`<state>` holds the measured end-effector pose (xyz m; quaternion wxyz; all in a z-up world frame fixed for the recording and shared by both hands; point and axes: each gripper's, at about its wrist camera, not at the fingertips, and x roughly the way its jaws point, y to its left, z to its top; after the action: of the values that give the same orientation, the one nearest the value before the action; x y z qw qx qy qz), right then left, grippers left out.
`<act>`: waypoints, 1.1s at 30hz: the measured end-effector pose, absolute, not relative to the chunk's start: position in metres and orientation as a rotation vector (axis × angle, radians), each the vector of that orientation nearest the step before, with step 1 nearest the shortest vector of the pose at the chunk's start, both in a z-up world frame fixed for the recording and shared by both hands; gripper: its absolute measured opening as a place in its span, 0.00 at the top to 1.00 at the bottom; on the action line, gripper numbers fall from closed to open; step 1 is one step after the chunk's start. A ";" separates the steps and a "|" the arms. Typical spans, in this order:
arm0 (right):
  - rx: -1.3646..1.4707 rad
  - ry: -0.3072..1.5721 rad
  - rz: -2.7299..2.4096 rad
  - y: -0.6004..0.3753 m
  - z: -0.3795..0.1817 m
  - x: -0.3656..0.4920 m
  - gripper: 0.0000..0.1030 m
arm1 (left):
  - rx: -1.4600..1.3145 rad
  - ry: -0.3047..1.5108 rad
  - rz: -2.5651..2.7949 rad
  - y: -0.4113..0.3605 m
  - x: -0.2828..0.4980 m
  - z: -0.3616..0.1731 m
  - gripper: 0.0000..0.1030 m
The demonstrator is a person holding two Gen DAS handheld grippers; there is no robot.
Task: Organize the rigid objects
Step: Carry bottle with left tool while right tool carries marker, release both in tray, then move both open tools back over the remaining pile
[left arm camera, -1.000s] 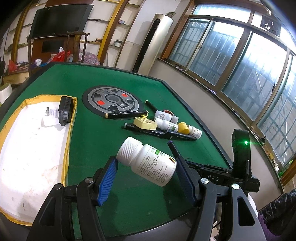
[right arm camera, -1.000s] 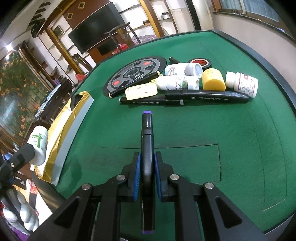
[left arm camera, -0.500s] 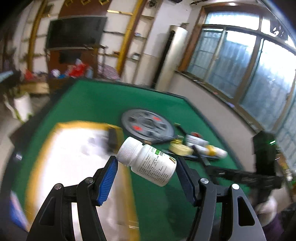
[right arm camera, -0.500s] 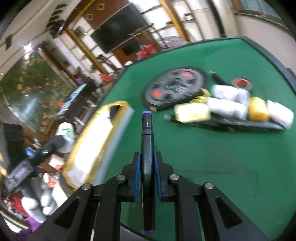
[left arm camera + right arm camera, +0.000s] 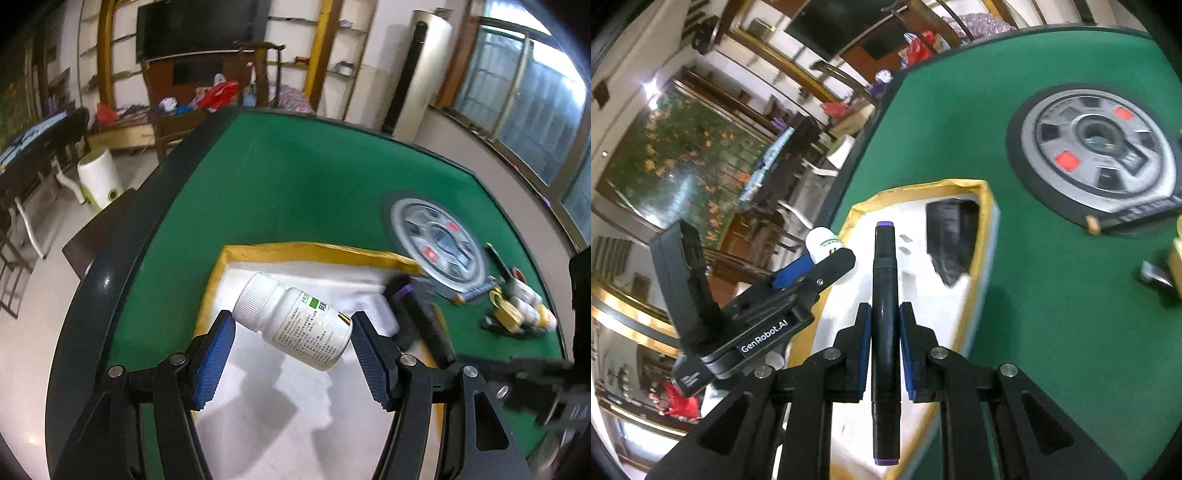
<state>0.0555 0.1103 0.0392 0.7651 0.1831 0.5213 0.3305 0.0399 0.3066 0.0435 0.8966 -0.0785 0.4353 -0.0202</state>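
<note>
My left gripper (image 5: 291,343) is shut on a white pill bottle (image 5: 295,325) with a ribbed cap, held lying sideways above the white tray with yellow rim (image 5: 314,251). My right gripper (image 5: 884,328) is shut on a black marker with purple ends (image 5: 884,280), pointing forward over the same tray (image 5: 975,266). The marker tip also shows in the left wrist view (image 5: 424,317). The left gripper and bottle show at the left of the right wrist view (image 5: 827,251). A black object (image 5: 951,240) lies in the tray's far corner.
A round grey and black disc with red patches (image 5: 1100,155) lies on the green table (image 5: 314,177). Several small bottles, a yellow item and pens cluster at the right (image 5: 517,310). The table's dark edge (image 5: 122,240) runs left, with chairs and floor beyond.
Both grippers have swung left from the pile of bottles to above the tray, each still holding its object. The disc and pile now sit to the right.
</note>
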 end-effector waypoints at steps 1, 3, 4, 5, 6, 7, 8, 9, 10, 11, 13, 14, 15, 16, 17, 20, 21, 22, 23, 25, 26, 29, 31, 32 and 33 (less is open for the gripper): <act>0.402 1.146 0.719 0.120 0.035 0.061 0.86 | -0.162 0.904 -0.036 0.309 0.044 0.042 0.34; 0.420 1.172 0.709 0.136 0.025 0.071 0.86 | -0.174 0.916 -0.024 0.314 0.052 0.036 0.34; 0.427 1.181 0.704 0.140 0.021 0.075 0.86 | -0.177 0.920 -0.022 0.314 0.055 0.034 0.33; 0.438 1.192 0.700 0.146 0.016 0.079 0.86 | -0.179 0.922 -0.018 0.315 0.057 0.033 0.33; 0.450 1.202 0.696 0.150 0.011 0.083 0.86 | -0.179 0.922 -0.010 0.315 0.058 0.032 0.33; 0.461 1.211 0.696 0.152 0.007 0.087 0.86 | -0.179 0.924 0.004 0.316 0.059 0.031 0.33; 0.476 1.220 0.698 0.155 0.003 0.090 0.86 | -0.184 0.925 0.015 0.317 0.060 0.030 0.33; 0.490 1.225 0.701 0.157 0.001 0.092 0.86 | -0.204 0.928 0.017 0.320 0.060 0.030 0.28; 0.506 1.224 0.705 0.158 -0.001 0.093 0.86 | -0.231 0.929 0.009 0.322 0.060 0.031 0.26; 0.519 1.218 0.699 0.157 -0.003 0.095 0.86 | -0.259 0.927 0.005 0.325 0.060 0.031 0.26; 0.506 1.199 0.691 0.157 0.001 0.095 0.79 | -0.292 0.932 -0.003 0.331 0.060 0.031 0.24; 0.487 1.186 0.688 0.157 0.004 0.094 0.77 | -0.300 0.938 -0.004 0.332 0.060 0.030 0.23; 0.470 1.169 0.685 0.155 0.008 0.092 0.72 | -0.304 0.940 -0.005 0.332 0.059 0.029 0.23; 0.459 1.154 0.685 0.150 0.013 0.090 0.67 | -0.303 0.938 -0.005 0.331 0.057 0.031 0.23; 0.444 1.134 0.687 0.146 0.020 0.085 0.67 | -0.304 0.933 -0.007 0.331 0.054 0.033 0.23; 0.380 1.032 0.675 0.120 0.042 0.057 0.56 | -0.321 0.868 -0.003 0.331 0.031 0.051 0.23; 0.355 0.984 0.655 0.108 0.048 0.043 0.46 | -0.313 0.825 -0.014 0.328 0.019 0.062 0.23; 0.328 0.932 0.626 0.093 0.053 0.028 0.40 | -0.304 0.796 -0.025 0.323 0.011 0.071 0.23; 0.307 0.898 0.601 0.083 0.056 0.018 0.39 | -0.295 0.770 -0.035 0.317 0.002 0.079 0.23; 0.265 0.837 0.520 0.052 0.057 -0.006 0.38 | -0.275 0.728 -0.071 0.300 -0.013 0.094 0.23; 0.260 0.823 0.489 0.043 0.056 -0.012 0.38 | -0.268 0.716 -0.099 0.290 -0.020 0.100 0.20; 0.295 0.792 0.384 -0.009 0.047 -0.035 0.36 | -0.250 0.704 -0.189 0.251 -0.035 0.112 0.16; 0.335 0.803 0.332 -0.037 0.037 -0.043 0.35 | -0.226 0.718 -0.251 0.221 -0.044 0.115 0.16; 0.349 0.806 0.317 -0.049 0.035 -0.045 0.35 | -0.223 0.721 -0.275 0.210 -0.048 0.115 0.16; 0.364 0.806 0.304 -0.062 0.034 -0.043 0.35 | -0.223 0.725 -0.300 0.198 -0.053 0.115 0.16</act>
<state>-0.0433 -0.0618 0.0344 0.8926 0.1756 0.3885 0.1466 -0.0532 0.1980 0.1152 0.9180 -0.1082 0.3525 -0.1459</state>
